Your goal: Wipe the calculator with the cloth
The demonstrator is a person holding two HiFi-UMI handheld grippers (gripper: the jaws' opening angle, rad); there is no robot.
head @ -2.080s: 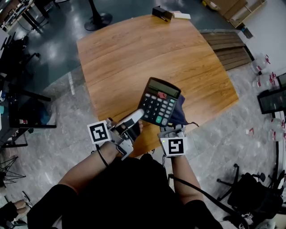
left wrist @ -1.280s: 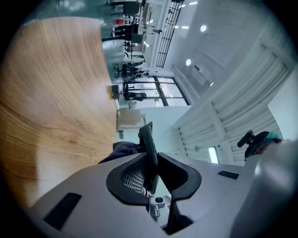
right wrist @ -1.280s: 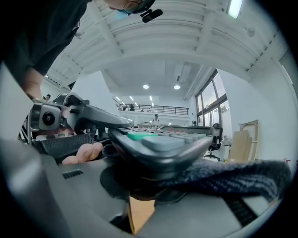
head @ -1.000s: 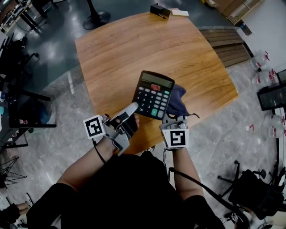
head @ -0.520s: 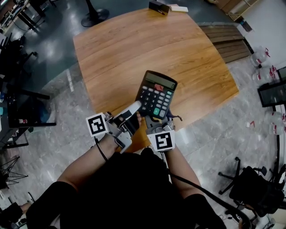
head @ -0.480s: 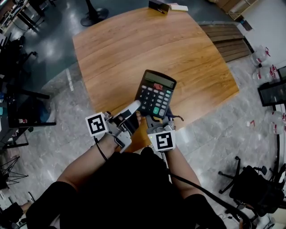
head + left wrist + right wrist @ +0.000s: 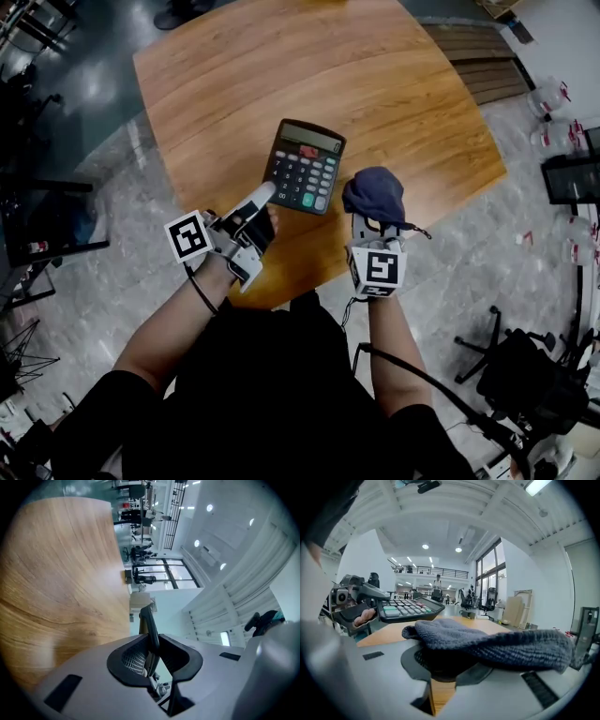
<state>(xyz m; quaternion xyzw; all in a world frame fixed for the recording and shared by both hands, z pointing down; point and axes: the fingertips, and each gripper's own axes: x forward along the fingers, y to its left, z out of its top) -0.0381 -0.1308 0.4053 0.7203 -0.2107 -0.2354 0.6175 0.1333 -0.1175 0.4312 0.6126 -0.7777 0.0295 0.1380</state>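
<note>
Left gripper [image 7: 263, 191]: jaws closed onto the calculator [image 7: 304, 166], gripping its near left corner. In the left gripper view the calculator [image 7: 147, 623] shows edge-on, a thin dark slab pinched between the pads and running straight out ahead of the jaws. The wooden table [image 7: 56, 573] fills the side to the left of those jaws.

Right gripper [image 7: 368, 217]: jaws clamped on the dark blue cloth [image 7: 374, 193], which is bunched at the jaw tips. In the right gripper view the cloth [image 7: 487, 644] lies heaped over the jaw mouth and trails off across the right-hand jaw. A strip of table [image 7: 439, 694] shows through the gap beneath it.

Calculator relative to the right jaws: ahead and to the left, keys up, roughly level. Calculator [image 7: 408, 607] and cloth are apart, not touching. The left gripper [image 7: 355, 601] shows at the calculator's far-left end.

Head view: calculator and cloth sit side by side above the near part of the table [image 7: 281, 66], cloth to the right. The calculator looks held clear of the tabletop, though the wide-angle view leaves that uncertain.
</note>
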